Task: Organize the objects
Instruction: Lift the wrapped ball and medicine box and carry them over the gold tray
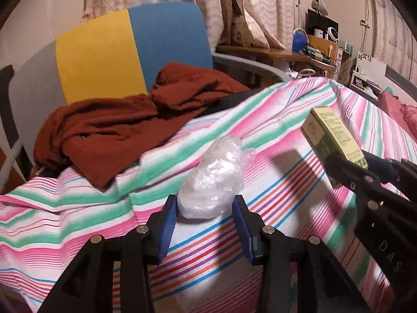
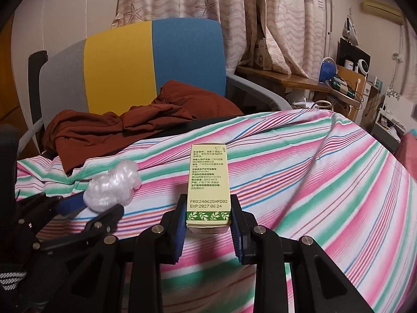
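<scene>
Blue-padded left tool (image 1: 204, 210) clamps plastic wad (image 1: 215, 180); right tool (image 2: 208, 220) grips box (image 2: 208, 182), raised.

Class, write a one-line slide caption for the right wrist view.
Right gripper clamps a yellow-green box above the striped sheet; left gripper holds crumpled plastic.

Left gripper (image 1: 206, 203) at bottom centre, blue-padded fingers (image 1: 166, 224) on either side of a crumpled clear plastic bag (image 1: 213, 180); pads touch its near end. Bag sits on the striped pink/green bedsheet (image 1: 273, 140). Right gripper (image 1: 346, 167) enters from right edge, clamped on a yellow-green carton (image 1: 331, 133), tilted, far end pointing up-left, held above the sheet. Rust-brown garment (image 1: 117, 130) bunched at left centre, spilling off a chair (image 1: 130, 47) with yellow and blue back panels onto the bed. Curtains (image 1: 234, 5) across the top; cluttered wooden desk (image 1: 276, 52) upper right.
</scene>
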A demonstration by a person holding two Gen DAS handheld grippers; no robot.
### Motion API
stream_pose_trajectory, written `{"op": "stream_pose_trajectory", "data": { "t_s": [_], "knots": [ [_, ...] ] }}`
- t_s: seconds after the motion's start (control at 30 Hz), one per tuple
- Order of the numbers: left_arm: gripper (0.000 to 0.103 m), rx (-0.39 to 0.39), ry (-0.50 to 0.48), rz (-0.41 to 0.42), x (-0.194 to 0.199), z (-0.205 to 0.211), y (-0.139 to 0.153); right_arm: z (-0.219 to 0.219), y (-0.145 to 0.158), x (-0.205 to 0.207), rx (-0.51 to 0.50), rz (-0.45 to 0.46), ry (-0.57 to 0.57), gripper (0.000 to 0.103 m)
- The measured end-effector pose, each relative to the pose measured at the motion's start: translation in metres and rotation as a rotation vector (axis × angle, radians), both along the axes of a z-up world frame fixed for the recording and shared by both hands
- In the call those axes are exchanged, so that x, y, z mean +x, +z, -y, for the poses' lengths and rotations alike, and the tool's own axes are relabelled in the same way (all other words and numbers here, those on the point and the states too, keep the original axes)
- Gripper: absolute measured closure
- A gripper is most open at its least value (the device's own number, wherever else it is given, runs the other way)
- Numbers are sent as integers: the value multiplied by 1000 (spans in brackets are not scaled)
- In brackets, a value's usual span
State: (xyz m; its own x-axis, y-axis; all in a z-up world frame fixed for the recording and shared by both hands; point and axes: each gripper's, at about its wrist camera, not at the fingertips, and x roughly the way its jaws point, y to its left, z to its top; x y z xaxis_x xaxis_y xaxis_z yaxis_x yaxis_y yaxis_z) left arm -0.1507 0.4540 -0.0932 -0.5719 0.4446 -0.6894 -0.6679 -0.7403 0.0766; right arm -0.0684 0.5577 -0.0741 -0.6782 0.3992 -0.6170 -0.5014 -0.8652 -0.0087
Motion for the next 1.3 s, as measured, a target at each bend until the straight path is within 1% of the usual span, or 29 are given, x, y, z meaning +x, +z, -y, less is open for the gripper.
{"op": "stream_pose_trajectory", "data": {
  "t_s": [0.1, 0.2, 0.3, 0.43, 0.53, 0.67, 0.77, 0.8, 0.83, 0.93, 0.97, 1.03, 1.07, 1.13, 1.2, 1.23, 1.27, 1.3],
  "knots": [
    [61, 4, -7, -45, 9, 3, 6, 2, 0, 2, 9, -7, -8, 73],
    [62, -3, -26, -76, 17, 3, 10, -2, -4, 0, -8, 9, -17, 73],
    [62, 0, -27, -102, 25, 8, 15, -6, -5, 2, -26, -1, -34, 73],
    [63, 2, -29, -91, 31, 15, 17, -7, -1, 9, -23, -32, -57, 73],
    [63, -3, -42, -78, 40, 21, 19, -3, 4, 15, 5, -61, -66, 73],
    [63, 3, -87, -57, 55, 29, 24, 5, 8, 24, 3, -69, -60, 73],
    [63, -5, -127, -36, 54, 22, 26, 11, 9, 36, -19, -75, -69, 73],
    [59, -5, -129, -39, 52, 19, 27, 13, 10, 40, -23, -81, -76, 73],
    [51, -5, -124, -41, 48, 15, 28, 16, 11, 48, -25, -91, -90, 73],
    [41, -2, -83, -21, 28, 4, 31, 19, 9, 60, -41, -102, -109, 73],
    [39, 3, -68, 1, 19, -2, 31, 18, 9, 62, -46, -104, -114, 73],
    [34, -15, -45, 17, 5, -10, 28, 14, 7, 65, -63, -111, -135, 73],
    [34, -27, -40, 22, 0, -15, 25, 12, 6, 66, -72, -109, -139, 73],
    [34, -56, -48, 40, -11, -27, 19, 9, 2, 63, -93, -99, -140, 73],
    [34, -77, -58, 37, -17, -35, 11, 7, -1, 63, -105, -92, -140, 73],
    [37, -83, -56, 37, -19, -36, 8, 6, -2, 62, -111, -91, -139, 73],
    [44, -94, -46, 45, -21, -37, 4, 6, -3, 63, -115, -91, -139, 73],
    [60, -99, -39, 48, -23, -36, 1, 5, -4, 63, -120, -89, -141, 73]
  ]
}}
